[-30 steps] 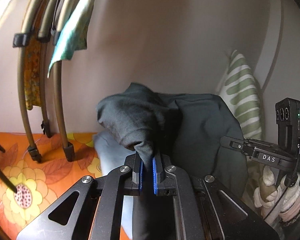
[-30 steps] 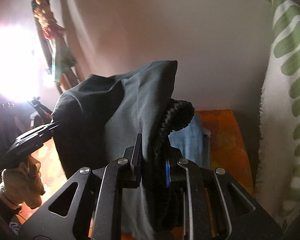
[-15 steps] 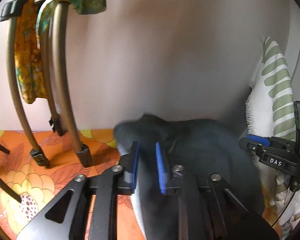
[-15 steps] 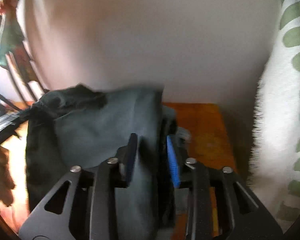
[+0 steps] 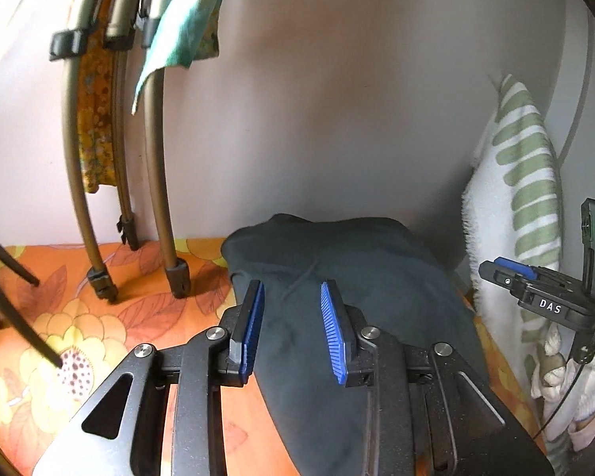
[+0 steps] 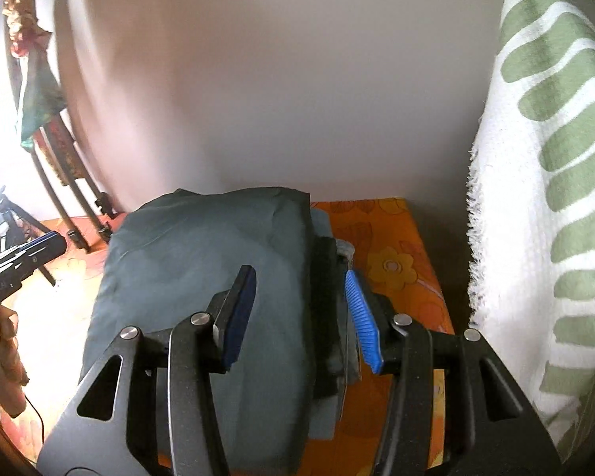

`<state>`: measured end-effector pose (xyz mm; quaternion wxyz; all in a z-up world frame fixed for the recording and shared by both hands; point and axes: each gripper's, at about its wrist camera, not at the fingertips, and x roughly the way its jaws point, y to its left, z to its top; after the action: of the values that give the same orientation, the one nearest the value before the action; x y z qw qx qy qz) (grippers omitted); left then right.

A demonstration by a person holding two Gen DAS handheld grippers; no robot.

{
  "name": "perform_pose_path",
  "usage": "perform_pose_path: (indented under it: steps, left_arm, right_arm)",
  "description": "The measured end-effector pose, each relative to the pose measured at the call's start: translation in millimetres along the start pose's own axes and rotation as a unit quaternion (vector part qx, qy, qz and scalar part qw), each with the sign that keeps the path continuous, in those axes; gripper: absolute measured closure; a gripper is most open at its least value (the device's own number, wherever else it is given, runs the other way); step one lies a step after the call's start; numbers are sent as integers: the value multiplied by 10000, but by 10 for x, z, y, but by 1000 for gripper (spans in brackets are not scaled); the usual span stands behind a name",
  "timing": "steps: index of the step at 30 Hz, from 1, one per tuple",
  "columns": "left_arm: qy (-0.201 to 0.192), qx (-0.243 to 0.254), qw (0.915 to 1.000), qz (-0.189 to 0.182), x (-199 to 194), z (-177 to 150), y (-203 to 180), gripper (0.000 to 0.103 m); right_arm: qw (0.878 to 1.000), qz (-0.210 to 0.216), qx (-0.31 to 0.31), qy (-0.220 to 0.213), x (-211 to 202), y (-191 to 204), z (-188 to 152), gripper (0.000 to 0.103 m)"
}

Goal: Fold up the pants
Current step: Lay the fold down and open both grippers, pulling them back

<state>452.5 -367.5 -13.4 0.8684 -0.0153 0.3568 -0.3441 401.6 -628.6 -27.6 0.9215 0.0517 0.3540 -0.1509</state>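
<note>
The dark pants lie folded on the orange floral sheet, against the wall beside the green-striped towel. The left hand-held gripper and right hand-held gripper are both released, jaws opening, pads clear of the cloth underneath. To finish the fold well, draw both back evenly without snagging (the waistband edge nearest the towel looks bulky), then press it flat.

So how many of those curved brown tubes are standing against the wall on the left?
3 show in the left wrist view: a front tube furthest left, a thinner one behind it, and a third nearest the dark pants. The hanging cloths may hide more.
</note>
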Motion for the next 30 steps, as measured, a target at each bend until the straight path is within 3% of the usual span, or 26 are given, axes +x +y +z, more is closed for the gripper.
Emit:
perform_pose_path:
  steps: [1,4,12,14,20,30]
  left_arm:
    - [10,19,10000,-7,-59,-26,-27,75]
    - [13,48,10000,-61,-212,-79,-93,61]
    - [77,325,9994,-109,-743,-345,-303,50]
    - [109,360,9992,-137,-887,-437,-338,46]
    - [107,539,9984,-134,-1297,-722,-428,42]
    - [-73,612,9977,-269,-1903,-1086,-513,38]
  right_arm:
    - [10000,-8,-3,-9,-48,8,-24,54]
    - [10000,0,18,-35,-238,19,-135,53]
    - [9999,2,-8,-164,-825,80,-509,47]
    - [9997,43,8,-221,-989,145,-635,42]
    - [9991,61,-335,-241,-1292,450,-981,36]
    - [9986,148,-178,-485,-1886,759,-1447,27]
